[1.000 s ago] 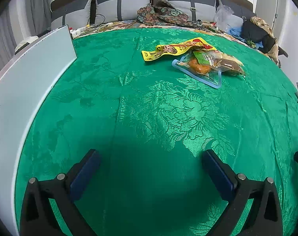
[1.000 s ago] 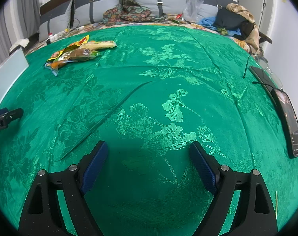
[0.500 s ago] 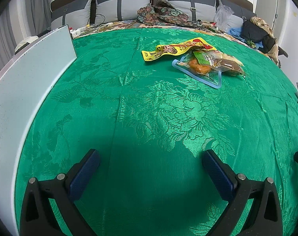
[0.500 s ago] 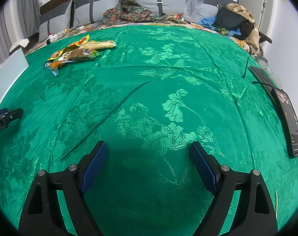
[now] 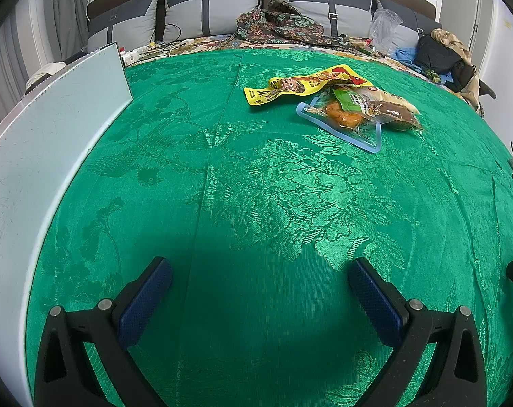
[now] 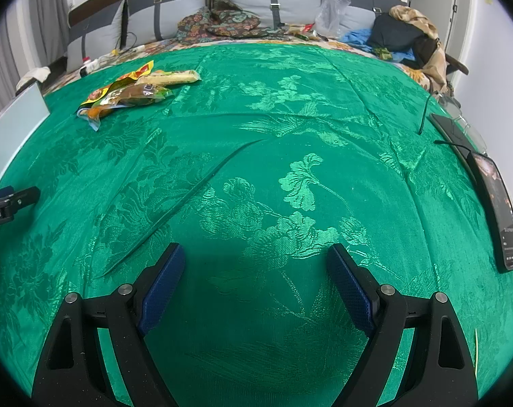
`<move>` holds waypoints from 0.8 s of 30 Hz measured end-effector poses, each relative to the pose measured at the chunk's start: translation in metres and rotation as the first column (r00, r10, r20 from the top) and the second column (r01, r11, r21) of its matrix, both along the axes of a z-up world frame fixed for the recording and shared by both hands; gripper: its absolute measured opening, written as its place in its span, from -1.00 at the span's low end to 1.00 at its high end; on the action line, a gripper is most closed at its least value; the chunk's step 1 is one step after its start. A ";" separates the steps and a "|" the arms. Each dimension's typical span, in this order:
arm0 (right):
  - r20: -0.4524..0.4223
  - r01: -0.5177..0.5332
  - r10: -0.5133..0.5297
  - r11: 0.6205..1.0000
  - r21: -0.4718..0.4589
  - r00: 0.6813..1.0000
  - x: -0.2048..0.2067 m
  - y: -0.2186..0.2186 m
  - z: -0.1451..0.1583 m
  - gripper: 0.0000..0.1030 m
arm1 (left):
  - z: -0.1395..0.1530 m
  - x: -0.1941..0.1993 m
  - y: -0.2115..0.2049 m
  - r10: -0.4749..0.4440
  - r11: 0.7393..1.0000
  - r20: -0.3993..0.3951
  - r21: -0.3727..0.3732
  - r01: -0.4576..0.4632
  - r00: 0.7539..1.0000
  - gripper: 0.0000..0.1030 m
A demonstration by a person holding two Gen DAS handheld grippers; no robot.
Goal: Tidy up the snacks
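Green cloth (image 5: 256, 203) bears a clear pouch (image 5: 341, 125) holding an orange snack (image 5: 342, 117).

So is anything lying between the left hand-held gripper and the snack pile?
Nothing visible. Only bare green cloth lies between the open left hand-held gripper and the snack pile. The white board stays off to the left.

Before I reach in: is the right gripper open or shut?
Open. The right gripper shows both blue pads spread wide, with only green cloth between them.
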State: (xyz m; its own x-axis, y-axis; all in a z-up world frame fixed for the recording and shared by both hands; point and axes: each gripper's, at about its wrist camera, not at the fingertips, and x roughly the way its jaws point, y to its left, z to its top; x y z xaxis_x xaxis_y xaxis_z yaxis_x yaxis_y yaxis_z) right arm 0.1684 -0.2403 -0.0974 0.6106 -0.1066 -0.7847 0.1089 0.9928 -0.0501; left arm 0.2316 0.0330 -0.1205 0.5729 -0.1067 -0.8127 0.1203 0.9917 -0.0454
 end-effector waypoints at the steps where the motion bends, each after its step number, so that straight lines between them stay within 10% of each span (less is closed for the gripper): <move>1: 0.000 0.000 0.000 1.000 0.000 1.000 0.000 0.000 0.000 0.71 | 0.000 0.001 0.000 0.000 1.000 0.000 0.000 0.000 1.000 1.00; 24: 0.000 0.001 -0.001 1.000 0.000 1.000 0.000 0.000 0.000 0.71 | 0.001 0.003 0.000 -0.049 0.999 -0.015 0.014 0.049 0.999 1.00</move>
State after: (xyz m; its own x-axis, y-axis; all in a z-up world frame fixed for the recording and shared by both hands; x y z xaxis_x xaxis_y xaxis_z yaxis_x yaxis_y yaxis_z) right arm 0.1687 -0.2403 -0.0978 0.6106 -0.1073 -0.7846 0.1098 0.9927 -0.0502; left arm 0.2348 0.0329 -0.1195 0.5553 -0.1228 -0.8226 0.1684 0.9851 -0.0333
